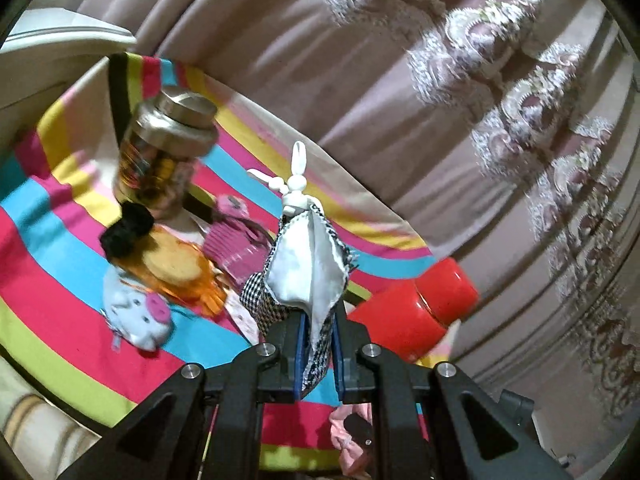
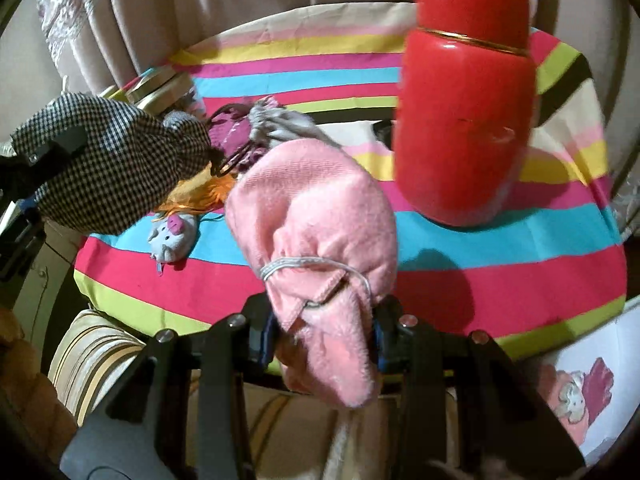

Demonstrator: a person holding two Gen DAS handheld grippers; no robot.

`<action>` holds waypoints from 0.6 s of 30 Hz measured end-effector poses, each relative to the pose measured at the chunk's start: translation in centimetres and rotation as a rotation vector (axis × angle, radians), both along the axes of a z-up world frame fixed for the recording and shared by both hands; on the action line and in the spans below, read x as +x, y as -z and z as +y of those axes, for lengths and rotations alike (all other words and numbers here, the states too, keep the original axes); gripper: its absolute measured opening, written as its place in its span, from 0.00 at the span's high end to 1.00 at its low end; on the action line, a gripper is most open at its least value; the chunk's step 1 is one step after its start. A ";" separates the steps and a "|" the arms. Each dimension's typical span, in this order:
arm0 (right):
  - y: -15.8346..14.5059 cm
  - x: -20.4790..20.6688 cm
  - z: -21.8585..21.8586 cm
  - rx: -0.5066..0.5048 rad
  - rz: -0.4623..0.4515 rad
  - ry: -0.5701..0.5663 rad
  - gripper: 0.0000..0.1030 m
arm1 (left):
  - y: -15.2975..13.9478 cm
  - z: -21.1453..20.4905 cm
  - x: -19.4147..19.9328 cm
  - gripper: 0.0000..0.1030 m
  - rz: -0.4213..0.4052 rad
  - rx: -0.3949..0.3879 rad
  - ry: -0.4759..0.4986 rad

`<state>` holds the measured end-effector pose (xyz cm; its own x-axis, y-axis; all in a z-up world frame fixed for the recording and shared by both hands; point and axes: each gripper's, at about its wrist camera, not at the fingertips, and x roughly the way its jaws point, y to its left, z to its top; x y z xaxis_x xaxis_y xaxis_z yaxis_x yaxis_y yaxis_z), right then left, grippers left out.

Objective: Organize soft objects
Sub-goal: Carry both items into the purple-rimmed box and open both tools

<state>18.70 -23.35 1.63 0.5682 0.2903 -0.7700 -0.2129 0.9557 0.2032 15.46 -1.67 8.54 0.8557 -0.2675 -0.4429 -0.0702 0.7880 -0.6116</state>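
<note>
Right claw point(image 2: 324, 340): fluffy pink pouch point(image 2: 316, 216)

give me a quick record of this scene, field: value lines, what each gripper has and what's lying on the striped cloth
surface: striped cloth
left gripper: shut on the houndstooth pouch, lifted off the cloth
pouch detail: white lining showing, white bunny charm at the top
right gripper: shut on the pink plush pouch, grey cord around its neck
standing on cloth: red jar, metal-lidded jar
lying on cloth: pig plush, orange pouch, magenta pouch, black scrunchie
backdrop: curtain
</note>
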 end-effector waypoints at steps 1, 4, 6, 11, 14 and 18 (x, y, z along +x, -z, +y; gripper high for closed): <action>-0.1 -0.3 -0.6 0.003 -0.003 0.009 0.61 | 0.0 -0.6 0.0 0.89 0.006 -0.006 0.021; -0.4 -1.1 -2.2 0.013 -0.005 0.033 0.61 | 0.2 -2.2 0.0 0.89 0.028 -0.030 0.082; -0.5 -1.6 -3.3 0.016 -0.004 0.049 0.61 | 0.2 -3.6 -0.1 0.89 0.041 -0.032 0.121; -0.7 -3.0 -7.0 0.012 -0.002 0.110 0.61 | 0.5 -6.5 -0.2 0.89 0.076 -0.052 0.217; -0.9 -3.9 -9.3 0.020 0.002 0.152 0.61 | 0.7 -8.7 -0.2 0.89 0.094 -0.051 0.278; -1.5 -5.1 -12.6 0.002 -0.016 0.215 0.61 | 0.8 -11.8 -0.4 0.89 0.116 -0.069 0.370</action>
